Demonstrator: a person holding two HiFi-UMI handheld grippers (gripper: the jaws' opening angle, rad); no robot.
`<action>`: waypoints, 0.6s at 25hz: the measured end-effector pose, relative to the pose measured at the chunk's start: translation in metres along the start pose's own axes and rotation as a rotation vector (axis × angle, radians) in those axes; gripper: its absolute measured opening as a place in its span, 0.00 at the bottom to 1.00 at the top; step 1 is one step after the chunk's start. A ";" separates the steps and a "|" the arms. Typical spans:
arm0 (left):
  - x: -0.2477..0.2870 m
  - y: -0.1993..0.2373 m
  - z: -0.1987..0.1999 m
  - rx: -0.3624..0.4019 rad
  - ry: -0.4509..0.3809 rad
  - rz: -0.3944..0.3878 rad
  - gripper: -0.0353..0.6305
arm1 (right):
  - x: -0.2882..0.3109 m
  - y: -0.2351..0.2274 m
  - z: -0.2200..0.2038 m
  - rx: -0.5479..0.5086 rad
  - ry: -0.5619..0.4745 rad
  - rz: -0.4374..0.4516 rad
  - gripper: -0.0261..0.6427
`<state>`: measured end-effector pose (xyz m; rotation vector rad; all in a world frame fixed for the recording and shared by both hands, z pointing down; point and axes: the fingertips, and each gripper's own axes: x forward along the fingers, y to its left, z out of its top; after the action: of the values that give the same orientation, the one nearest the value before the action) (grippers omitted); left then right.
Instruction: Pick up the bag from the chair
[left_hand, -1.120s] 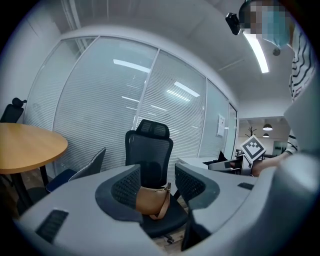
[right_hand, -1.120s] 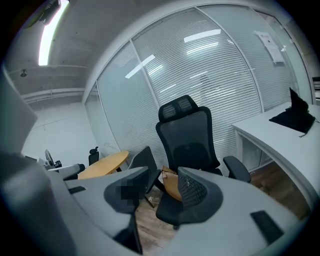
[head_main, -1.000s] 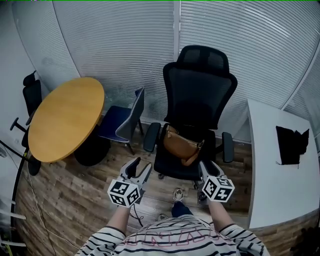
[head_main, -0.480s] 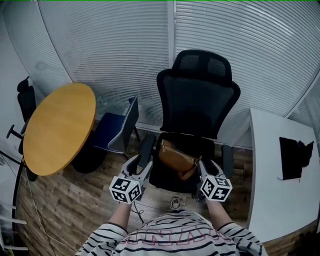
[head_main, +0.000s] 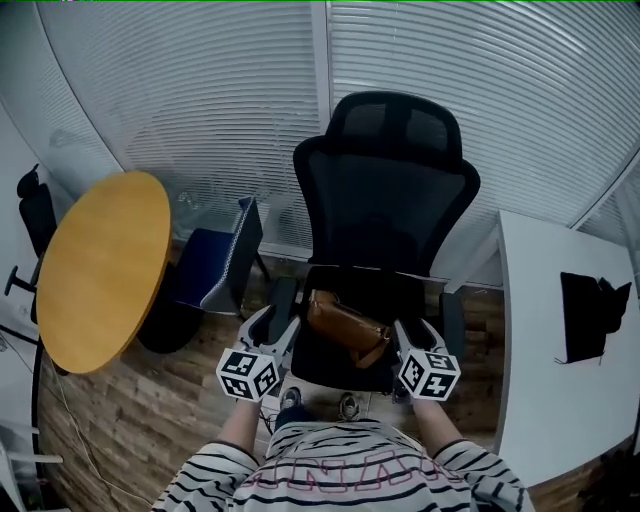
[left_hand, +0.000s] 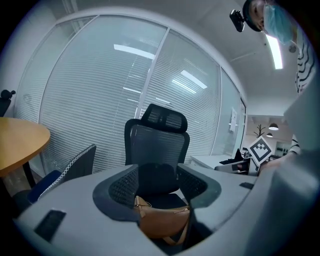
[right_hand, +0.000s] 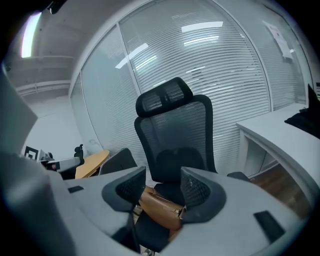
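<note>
Bag (head_main: 345, 325) — tan leather, slouched, zip-topped

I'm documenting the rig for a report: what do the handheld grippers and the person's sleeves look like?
Both the left gripper and right gripper are grey, with dark dimpled pads and a white cube of black square markers. The sleeves are dark-and-white striped.

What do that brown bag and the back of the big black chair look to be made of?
The bag looks like tan leather, perhaps imitation: smooth, slightly glossy, slumped, with a zip. The chair back looks like black mesh stretched in a stiff, likely plastic, frame: its weave lets light through.
</note>
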<state>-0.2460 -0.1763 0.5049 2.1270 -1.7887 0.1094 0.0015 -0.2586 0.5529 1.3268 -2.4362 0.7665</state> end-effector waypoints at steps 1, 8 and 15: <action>0.006 0.004 -0.002 0.001 0.012 -0.010 0.38 | 0.002 -0.002 -0.001 0.011 -0.001 -0.014 0.35; 0.042 0.024 -0.008 0.049 0.077 -0.106 0.38 | 0.013 -0.018 -0.011 0.090 -0.049 -0.133 0.36; 0.086 0.041 -0.051 0.071 0.208 -0.208 0.40 | 0.024 -0.036 -0.053 0.178 -0.045 -0.264 0.36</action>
<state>-0.2597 -0.2459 0.5861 2.2447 -1.4586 0.3316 0.0172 -0.2617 0.6192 1.7067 -2.2039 0.9060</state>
